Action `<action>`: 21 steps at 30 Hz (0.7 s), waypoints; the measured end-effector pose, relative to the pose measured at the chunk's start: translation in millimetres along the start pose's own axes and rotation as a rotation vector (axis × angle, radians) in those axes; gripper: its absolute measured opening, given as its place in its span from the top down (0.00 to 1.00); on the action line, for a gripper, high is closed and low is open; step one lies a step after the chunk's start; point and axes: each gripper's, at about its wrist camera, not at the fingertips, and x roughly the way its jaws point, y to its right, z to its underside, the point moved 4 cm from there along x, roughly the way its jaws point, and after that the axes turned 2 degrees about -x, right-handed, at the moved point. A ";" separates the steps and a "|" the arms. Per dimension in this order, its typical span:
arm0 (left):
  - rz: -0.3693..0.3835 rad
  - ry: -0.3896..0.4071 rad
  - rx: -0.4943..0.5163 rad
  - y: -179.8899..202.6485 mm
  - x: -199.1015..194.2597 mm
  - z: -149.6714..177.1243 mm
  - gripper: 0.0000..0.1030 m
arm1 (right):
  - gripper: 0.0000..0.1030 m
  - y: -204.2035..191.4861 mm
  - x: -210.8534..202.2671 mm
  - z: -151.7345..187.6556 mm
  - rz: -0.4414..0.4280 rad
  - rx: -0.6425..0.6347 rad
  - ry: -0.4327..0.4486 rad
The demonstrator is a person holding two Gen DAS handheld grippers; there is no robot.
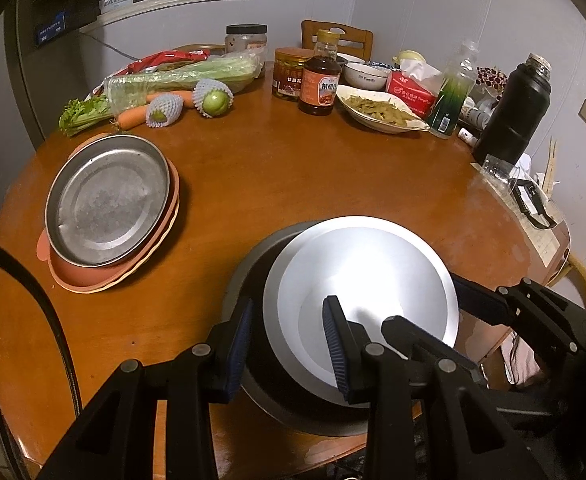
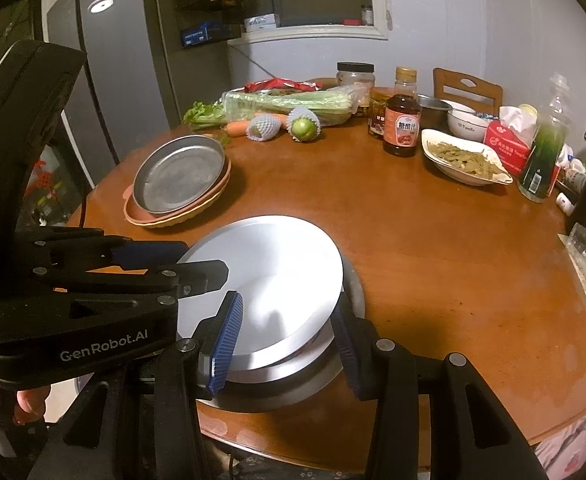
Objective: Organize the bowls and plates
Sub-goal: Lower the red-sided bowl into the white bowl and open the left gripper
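Observation:
A bright steel bowl (image 1: 373, 280) (image 2: 269, 272) sits tilted inside a larger dark steel bowl (image 1: 249, 280) (image 2: 353, 284) at the table's near edge. My left gripper (image 1: 289, 344) is open, its fingers astride the near-left rims of both bowls. My right gripper (image 2: 289, 336) is open, its fingers astride the bright bowl's near-right rim; it also shows in the left wrist view (image 1: 489, 300). A steel plate (image 1: 109, 200) (image 2: 179, 172) lies on stacked pink and cream plates (image 1: 93, 280) (image 2: 173, 216) at the far left.
The round wooden table (image 1: 293, 176) holds celery (image 1: 181, 76), carrots, netted fruit (image 1: 213, 98), a sauce bottle (image 1: 320, 76), jars, a dish of food (image 1: 381, 110), a white bowl (image 1: 365, 74), a tissue pack, a green bottle and a black flask (image 1: 513, 108) along its far side.

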 end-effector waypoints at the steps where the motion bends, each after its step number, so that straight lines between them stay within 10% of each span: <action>1: 0.003 0.002 -0.002 -0.4 -0.8 -0.2 0.66 | 0.54 0.4 -0.2 -0.3 0.004 0.001 0.002; 21: -0.008 0.041 -0.028 -11.9 -17.0 -1.1 0.58 | 0.48 11.1 -13.9 -6.9 0.046 0.023 0.048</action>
